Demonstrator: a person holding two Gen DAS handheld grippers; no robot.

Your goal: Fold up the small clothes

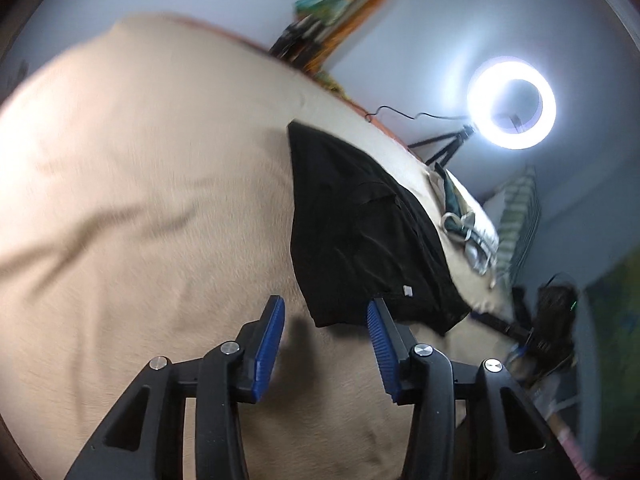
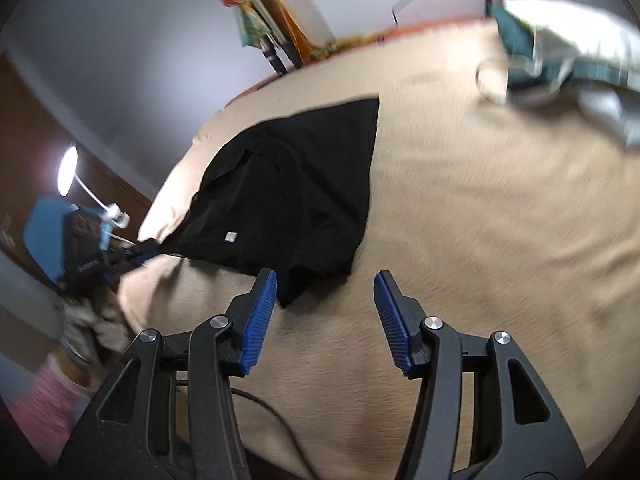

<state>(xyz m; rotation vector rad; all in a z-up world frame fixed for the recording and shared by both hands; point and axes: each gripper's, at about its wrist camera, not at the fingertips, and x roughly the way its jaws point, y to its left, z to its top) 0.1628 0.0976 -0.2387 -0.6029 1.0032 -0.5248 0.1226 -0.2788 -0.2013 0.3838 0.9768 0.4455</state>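
Observation:
A black garment [image 1: 360, 232] lies partly folded on a beige bed cover [image 1: 140, 180]. It also shows in the right wrist view [image 2: 296, 192], with a small white tag on it. My left gripper [image 1: 326, 312] is open and empty, hovering at the garment's near edge. My right gripper [image 2: 326, 284] is open and empty, just off the garment's near corner above the beige cover [image 2: 480, 220]. The other gripper [image 2: 108, 256] shows at the garment's far left end in the right wrist view.
A pile of white and teal clothes [image 1: 468, 224] lies past the black garment; it also shows in the right wrist view [image 2: 568, 48]. A ring light on a tripod [image 1: 512, 102] stands beyond the bed. A colourful hanging [image 1: 352, 4] is on the wall.

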